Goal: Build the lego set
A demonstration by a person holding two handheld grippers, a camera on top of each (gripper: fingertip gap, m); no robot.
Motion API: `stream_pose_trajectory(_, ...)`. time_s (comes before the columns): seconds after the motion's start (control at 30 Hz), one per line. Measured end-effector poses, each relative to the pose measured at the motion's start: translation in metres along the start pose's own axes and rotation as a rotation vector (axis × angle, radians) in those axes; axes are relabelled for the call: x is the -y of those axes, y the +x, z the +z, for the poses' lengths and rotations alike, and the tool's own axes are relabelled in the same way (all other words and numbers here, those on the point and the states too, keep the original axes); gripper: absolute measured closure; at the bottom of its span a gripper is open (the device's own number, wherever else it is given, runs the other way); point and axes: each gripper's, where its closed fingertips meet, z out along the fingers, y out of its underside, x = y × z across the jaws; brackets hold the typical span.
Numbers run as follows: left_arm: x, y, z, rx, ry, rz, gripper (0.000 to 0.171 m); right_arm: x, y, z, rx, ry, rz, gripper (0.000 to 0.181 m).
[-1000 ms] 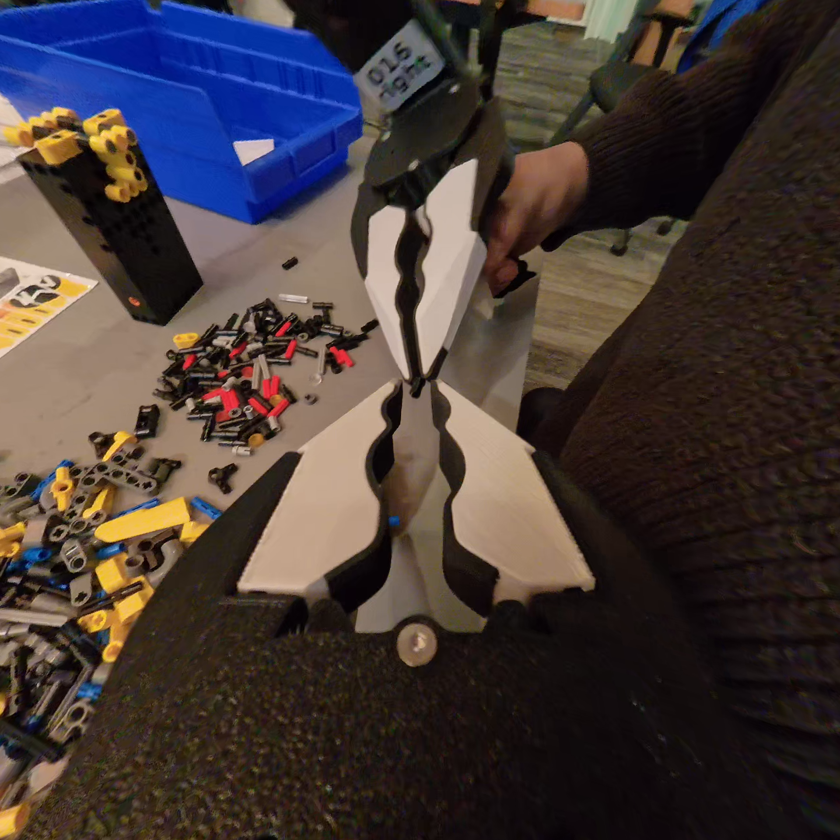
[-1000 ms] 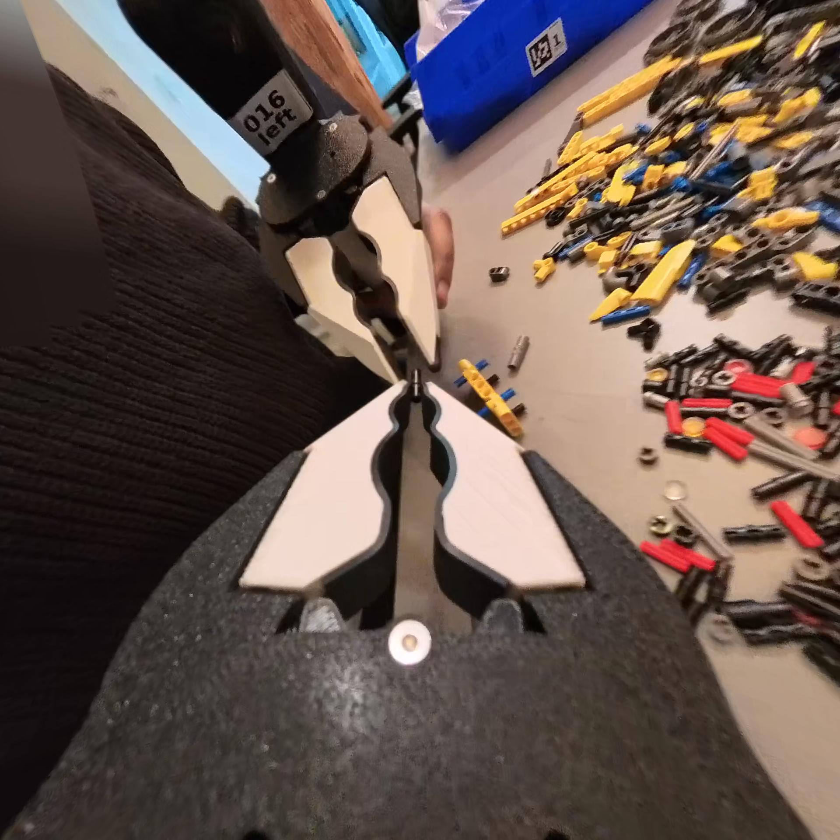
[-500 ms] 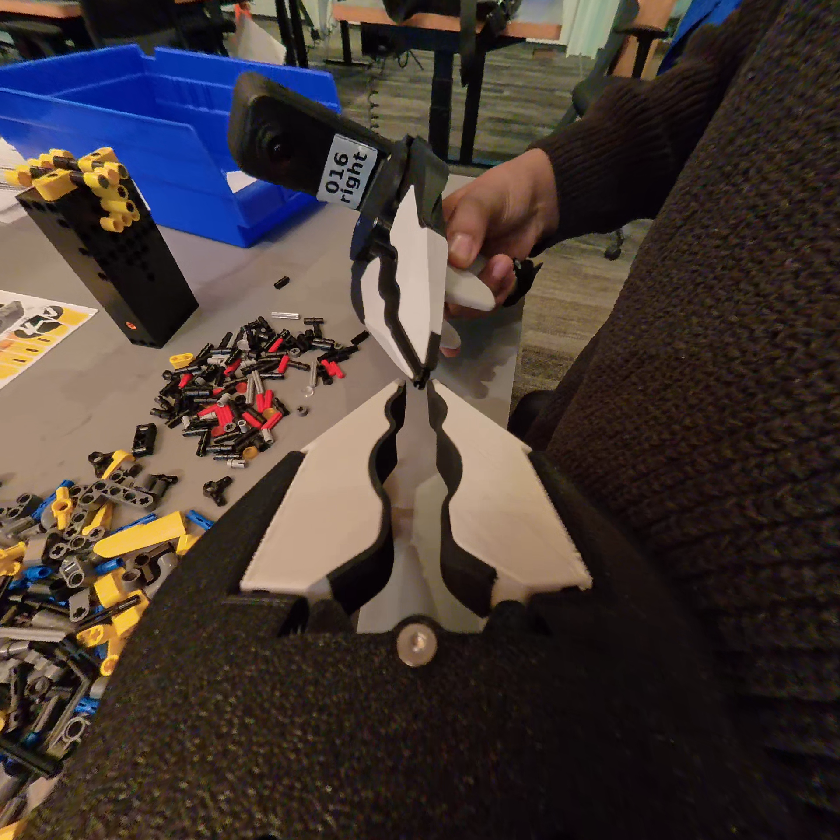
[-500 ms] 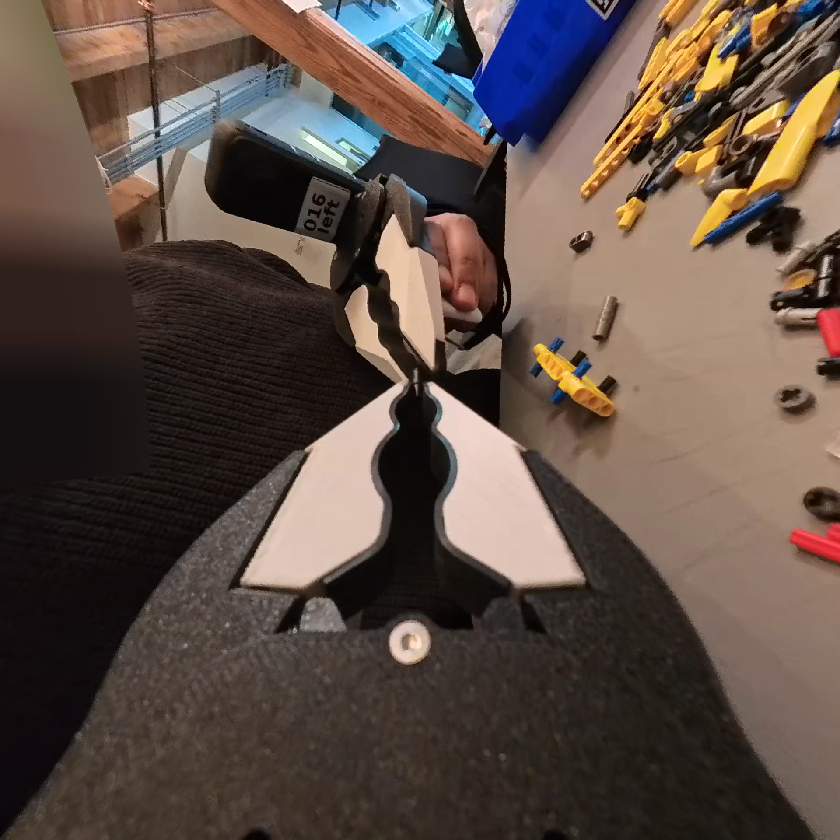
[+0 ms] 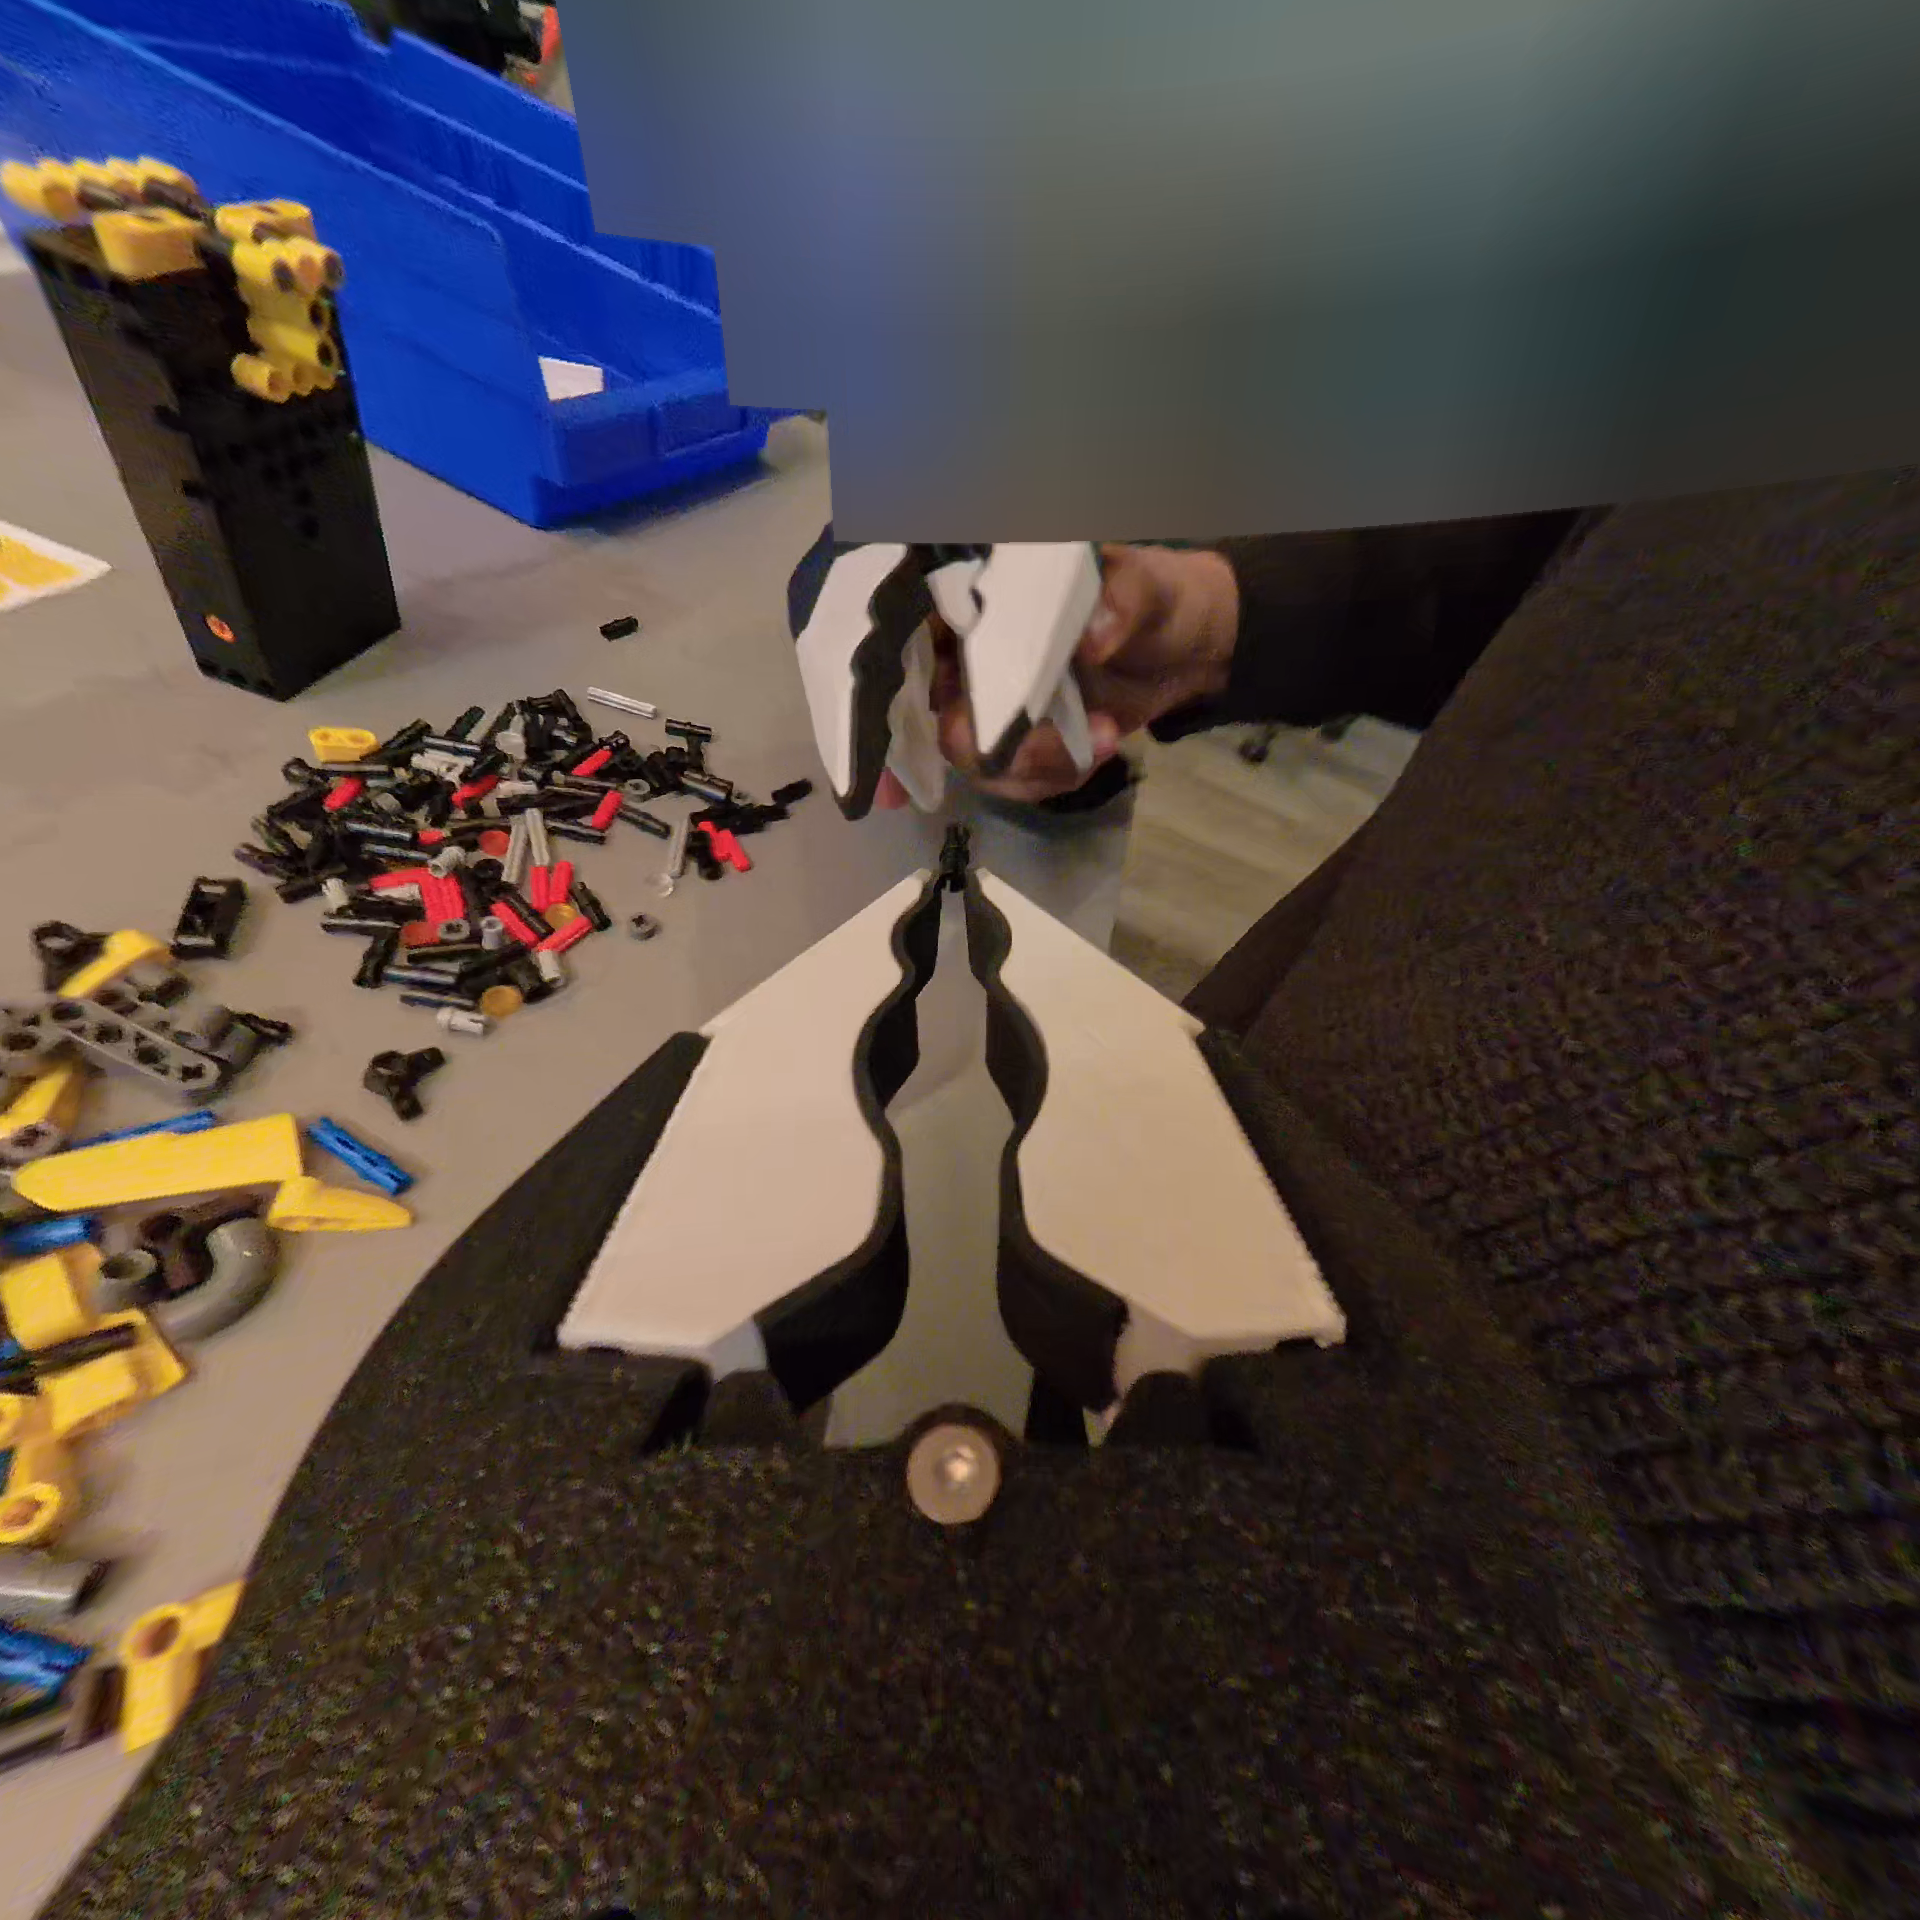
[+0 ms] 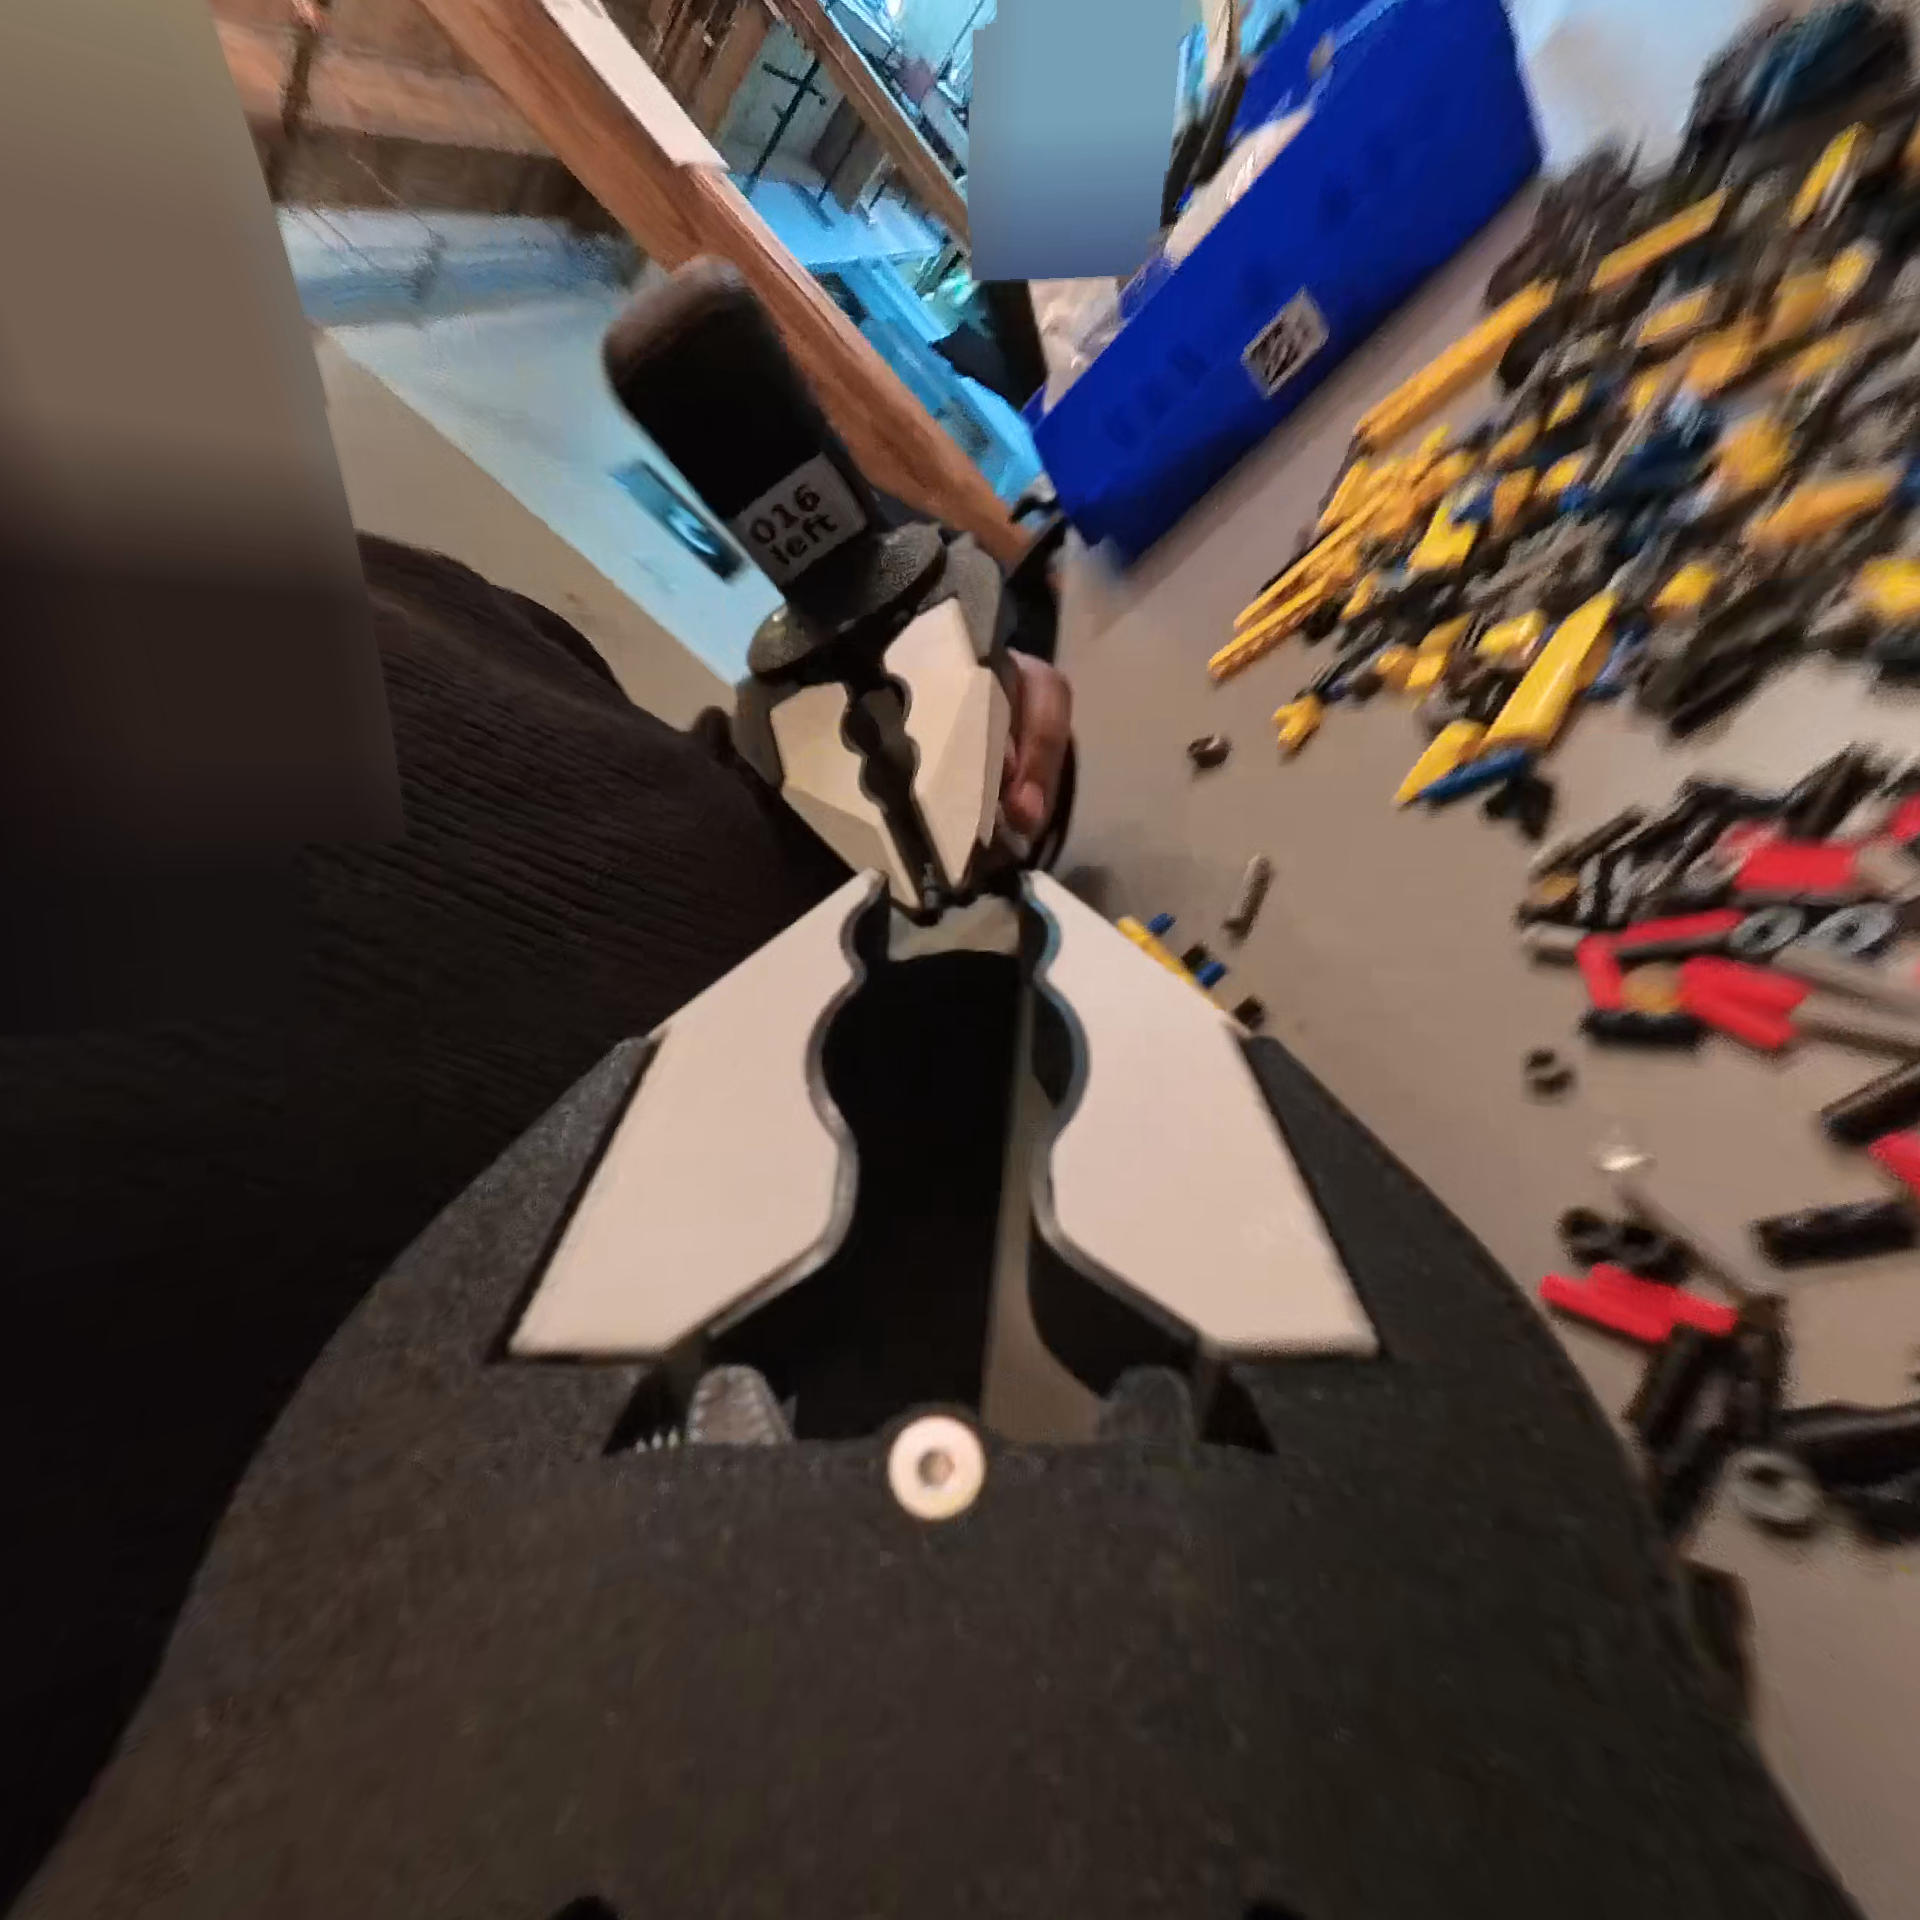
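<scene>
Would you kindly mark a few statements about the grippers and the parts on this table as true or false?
1. The left gripper is shut on a small black pin. True.
2. The right gripper has its fingers pressed together. False: they stand apart.
3. The black tower lies flat on its side. False: it stands upright, with yellow pieces on top.
4. A blue bin sits behind the tower. True.
5. The pile of black and red pins lies inside the bin. False: it lies loose on the grey table.
</scene>
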Motion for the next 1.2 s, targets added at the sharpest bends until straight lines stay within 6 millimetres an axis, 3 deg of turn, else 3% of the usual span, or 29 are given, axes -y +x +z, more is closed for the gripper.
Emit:
stream_pose_trajectory(0.1,0.011,0.002,-0.004,-0.054,0.076,-0.114,0.168,0.004,-0.009,0.002,-0.072,-0.017,-0.253,0.156)
stream_pose_trajectory(0.2,0.014,0.005,-0.004,-0.077,0.092,-0.133,0.168,0.008,-0.015,0.007,-0.092,-0.03,-0.349,0.158)
stream_pose_trajectory(0.3,0.017,0.01,-0.003,-0.105,0.109,-0.152,0.168,0.011,-0.021,0.007,-0.064,-0.017,-0.379,0.171)
stream_pose_trajectory(0.43,0.024,0.012,-0.006,-0.159,0.161,-0.236,0.168,0.01,-0.026,0.009,-0.046,-0.033,-0.426,0.171)
stream_pose_trajectory(0.87,0.019,0.015,-0.006,-0.208,0.13,-0.291,0.167,0.006,-0.027,0.013,-0.073,-0.079,-0.514,0.177)
stream_pose_trajectory(0.97,0.013,0.007,-0.004,-0.119,0.088,-0.26,0.164,0.003,-0.019,0.011,-0.115,-0.114,-0.48,0.177)
stream_pose_trajectory(1.03,0.007,-0.008,-0.005,0.001,0.039,-0.209,0.139,0.004,-0.012,0.007,-0.147,-0.119,-0.448,0.177)
stream_pose_trajectory(1.1,-0.005,-0.029,-0.008,0.162,-0.045,-0.131,0.136,0.003,0.0,-0.001,-0.198,-0.135,-0.414,0.177)
stream_pose_trajectory(1.2,-0.029,-0.042,-0.008,0.295,-0.216,0.018,0.132,-0.001,0.014,-0.01,-0.246,-0.146,-0.349,0.178)
